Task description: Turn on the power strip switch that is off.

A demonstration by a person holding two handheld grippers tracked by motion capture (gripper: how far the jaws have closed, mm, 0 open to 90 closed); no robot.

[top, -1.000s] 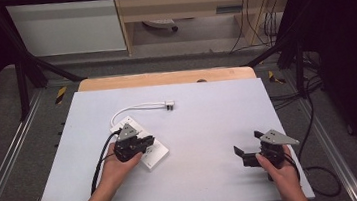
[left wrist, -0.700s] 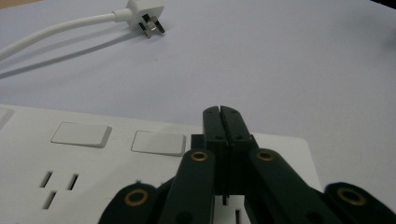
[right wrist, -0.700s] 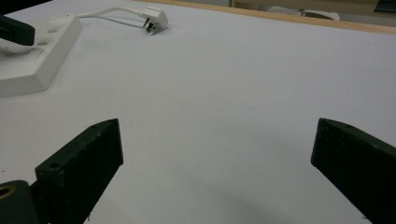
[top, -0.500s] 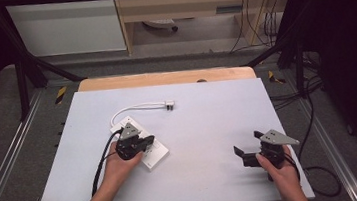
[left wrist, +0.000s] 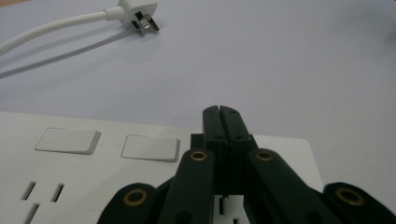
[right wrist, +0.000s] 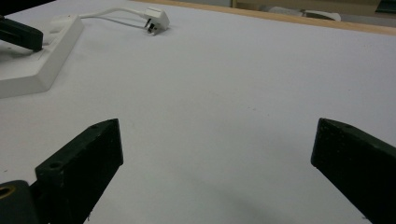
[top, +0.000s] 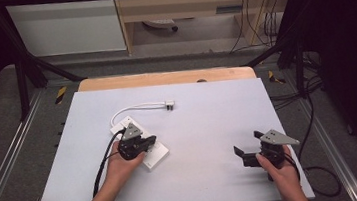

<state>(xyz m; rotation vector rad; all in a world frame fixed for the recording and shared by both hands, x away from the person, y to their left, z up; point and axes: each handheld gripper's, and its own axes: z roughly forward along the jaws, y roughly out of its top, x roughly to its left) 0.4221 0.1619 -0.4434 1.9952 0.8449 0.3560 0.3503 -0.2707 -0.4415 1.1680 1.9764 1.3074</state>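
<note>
The left claw point(left wrist: 219, 122) is pressed together, with nothing pinched, right over the white power strip point(top: 155, 156) lying on the table point(top: 209, 127). The right claw point(right wrist: 215, 154) is spread wide over bare table, well apart from the plug point(right wrist: 158, 19).

High view looks down; claw views skim close, sharing the plug point(left wrist: 136, 15) (white).

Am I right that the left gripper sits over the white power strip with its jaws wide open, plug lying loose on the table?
Not quite: the left gripper has its jaws shut together over the power strip, as the left gripper view shows. The plug does lie loose.
</note>
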